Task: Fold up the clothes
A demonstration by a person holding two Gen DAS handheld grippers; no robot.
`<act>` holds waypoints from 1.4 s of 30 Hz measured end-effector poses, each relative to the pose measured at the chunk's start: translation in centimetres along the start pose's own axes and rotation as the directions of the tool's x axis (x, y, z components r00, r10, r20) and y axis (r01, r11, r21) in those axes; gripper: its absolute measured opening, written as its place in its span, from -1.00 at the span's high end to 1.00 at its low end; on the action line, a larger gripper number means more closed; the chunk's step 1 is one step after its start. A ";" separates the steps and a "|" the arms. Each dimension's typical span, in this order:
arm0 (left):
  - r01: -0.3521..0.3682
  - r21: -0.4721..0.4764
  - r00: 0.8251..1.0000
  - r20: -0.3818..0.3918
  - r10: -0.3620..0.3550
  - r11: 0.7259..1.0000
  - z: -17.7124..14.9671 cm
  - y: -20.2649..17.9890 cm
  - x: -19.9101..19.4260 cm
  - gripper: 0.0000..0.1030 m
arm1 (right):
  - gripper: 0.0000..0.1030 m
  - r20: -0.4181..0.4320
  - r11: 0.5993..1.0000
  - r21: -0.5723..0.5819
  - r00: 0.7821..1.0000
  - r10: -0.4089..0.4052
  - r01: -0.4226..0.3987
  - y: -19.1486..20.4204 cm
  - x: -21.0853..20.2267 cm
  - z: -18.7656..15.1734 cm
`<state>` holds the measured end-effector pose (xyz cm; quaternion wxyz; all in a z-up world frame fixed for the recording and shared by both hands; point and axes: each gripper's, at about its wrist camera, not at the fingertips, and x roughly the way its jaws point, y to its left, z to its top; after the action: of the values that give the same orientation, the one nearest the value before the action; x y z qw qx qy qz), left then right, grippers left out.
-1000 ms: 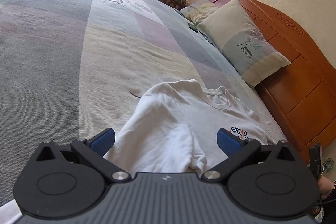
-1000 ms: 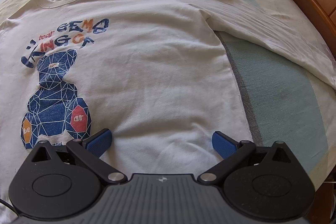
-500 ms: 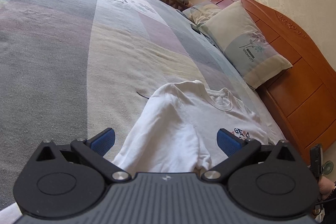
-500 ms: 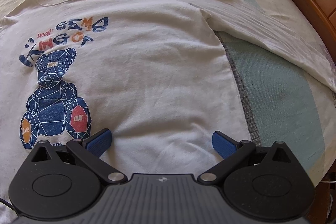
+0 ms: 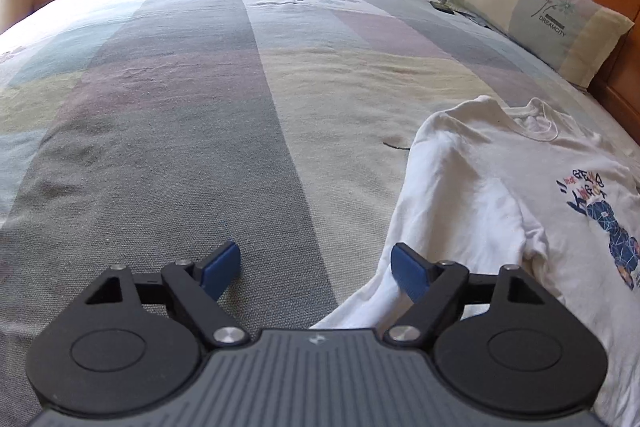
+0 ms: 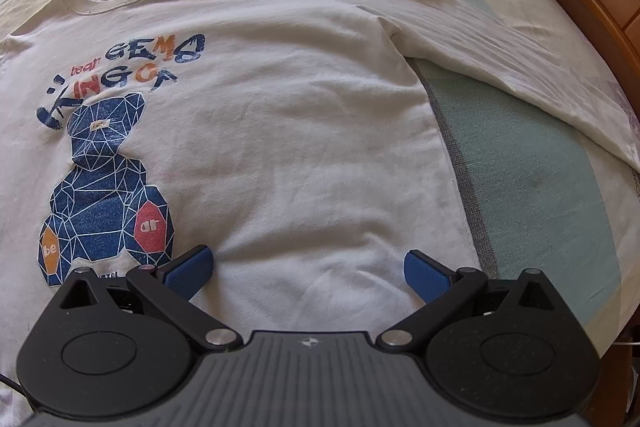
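White shirt [image 6: 288, 131] under both grippers — jaws open (left [image 5: 316, 269] just narrowing), gripping nothing.

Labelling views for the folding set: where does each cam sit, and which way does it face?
Left wrist: on the left gripper, jaws apart, just closing, looking across the bed toward window and pillow; sleeve edge by one pad.
Right wrist: on the right gripper, open, looking steeply down at the T-shirt.
Shared: the T-shirt's bear print; no hands visible.

T-shirt [image 6: 280, 131] reads "bear GEMO KINGOF"; pillow [image 5: 536, 7] reads "DREAMCITY".
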<state>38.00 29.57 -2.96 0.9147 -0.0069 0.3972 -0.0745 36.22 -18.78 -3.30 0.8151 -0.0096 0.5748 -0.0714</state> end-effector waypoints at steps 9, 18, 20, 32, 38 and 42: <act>-0.027 0.166 1.000 -0.003 0.027 0.986 -0.6 -3.6 -0.3 0.08 | -1.00 0.003 1.000 -0.015 1.000 -0.014 0.014 0.4 -0.1 0.1; 0.075 0.161 0.996 -0.049 -0.068 0.984 -0.1 -3.8 -0.3 0.88 | -1.00 0.007 1.000 -0.013 1.000 -0.018 0.018 0.6 -0.1 0.0; 0.067 0.160 0.997 -0.045 -0.061 0.985 0.1 -3.6 -0.3 0.98 | -1.00 0.009 1.000 -0.014 1.000 -0.021 0.021 0.6 -0.2 0.0; -0.090 0.119 0.994 0.075 0.081 0.989 5.0 0.7 -0.6 0.99 | -1.00 0.017 0.999 -0.016 0.999 -0.034 0.034 0.8 -0.2 -0.1; 0.157 0.087 0.984 0.069 -0.163 0.984 5.9 -2.5 0.8 0.88 | -1.00 0.018 0.999 -0.023 0.999 -0.041 0.041 0.9 -0.3 -0.1; 0.277 0.049 0.961 0.012 -0.278 0.960 5.9 -4.9 3.9 0.79 | -1.00 0.021 0.995 -0.070 0.998 -0.065 0.066 1.5 -0.6 0.1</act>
<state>44.24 23.88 -1.39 0.8989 -0.0418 0.3817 -0.2109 36.26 -17.19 -2.86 0.8168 -0.0577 0.5687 -0.0777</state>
